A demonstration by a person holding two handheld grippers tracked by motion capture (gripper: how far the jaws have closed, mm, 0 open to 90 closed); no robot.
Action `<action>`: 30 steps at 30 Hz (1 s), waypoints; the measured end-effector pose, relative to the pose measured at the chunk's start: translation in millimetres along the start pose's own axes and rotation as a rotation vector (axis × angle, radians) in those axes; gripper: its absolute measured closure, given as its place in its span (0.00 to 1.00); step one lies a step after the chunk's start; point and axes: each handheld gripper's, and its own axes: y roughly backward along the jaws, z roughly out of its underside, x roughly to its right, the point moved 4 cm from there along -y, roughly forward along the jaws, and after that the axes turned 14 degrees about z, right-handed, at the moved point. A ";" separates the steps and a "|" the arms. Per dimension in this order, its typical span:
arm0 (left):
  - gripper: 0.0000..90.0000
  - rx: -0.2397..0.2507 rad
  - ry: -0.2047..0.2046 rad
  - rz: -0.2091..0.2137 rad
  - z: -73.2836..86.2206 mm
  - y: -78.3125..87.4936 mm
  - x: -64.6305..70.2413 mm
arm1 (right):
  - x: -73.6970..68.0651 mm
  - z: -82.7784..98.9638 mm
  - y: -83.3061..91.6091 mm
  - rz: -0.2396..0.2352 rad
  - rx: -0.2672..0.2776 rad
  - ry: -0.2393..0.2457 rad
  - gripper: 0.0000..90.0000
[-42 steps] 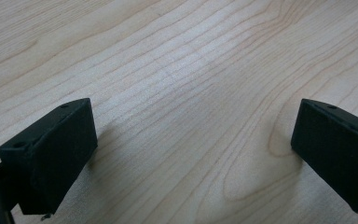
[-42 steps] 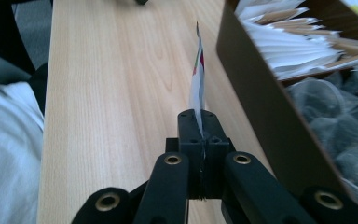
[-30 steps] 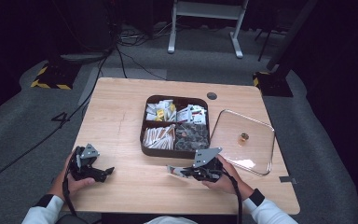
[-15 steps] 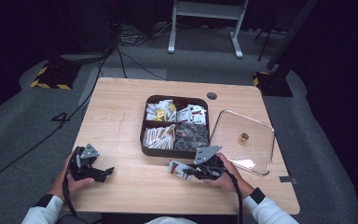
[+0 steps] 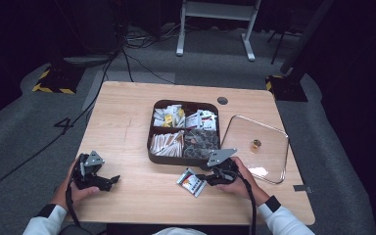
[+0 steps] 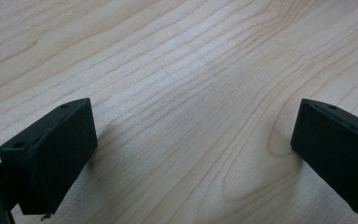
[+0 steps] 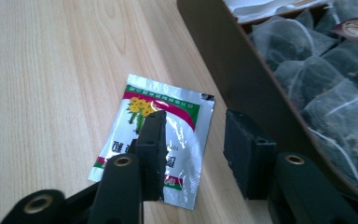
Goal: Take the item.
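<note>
So on the bench (image 5: 127,122) there's the box (image 5: 184,131) sitting mid-bench toward the far edge, four compartments of sachets and tea bags, with its glass lid (image 5: 254,147) lying flat just to the right of it. The packet (image 5: 192,181) I've been working with is flat on the wood just off the box's near wall, foil with a yellow flower print. My right gripper (image 7: 193,140) has just been opening its fingers: in the right gripper view one finger hangs over the packet, and nothing's pinched, so I'd call this the release step, packet set down. Left gripper (image 6: 191,154) is parked near the bench's near left corner, fingers spread wide over bare wood. Next move, I reckon, is backing the right one off cleanly without dragging the packet, then going for another sachet.
</note>
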 end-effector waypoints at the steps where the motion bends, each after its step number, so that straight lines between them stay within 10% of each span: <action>1: 0.01 -0.001 -0.001 0.000 0.0 0.1 -0.1 | 0.0 0.0 0.0 0.000 0.000 0.000 0.66; 16: 0.01 -0.001 -0.001 0.000 0.0 0.1 -0.1 | 14.0 -3.5 28.3 0.018 0.084 -0.039 0.45; 30: 0.01 -0.001 -0.001 0.000 0.0 0.1 -0.1 | 51.3 3.5 54.7 0.169 0.136 -0.127 0.34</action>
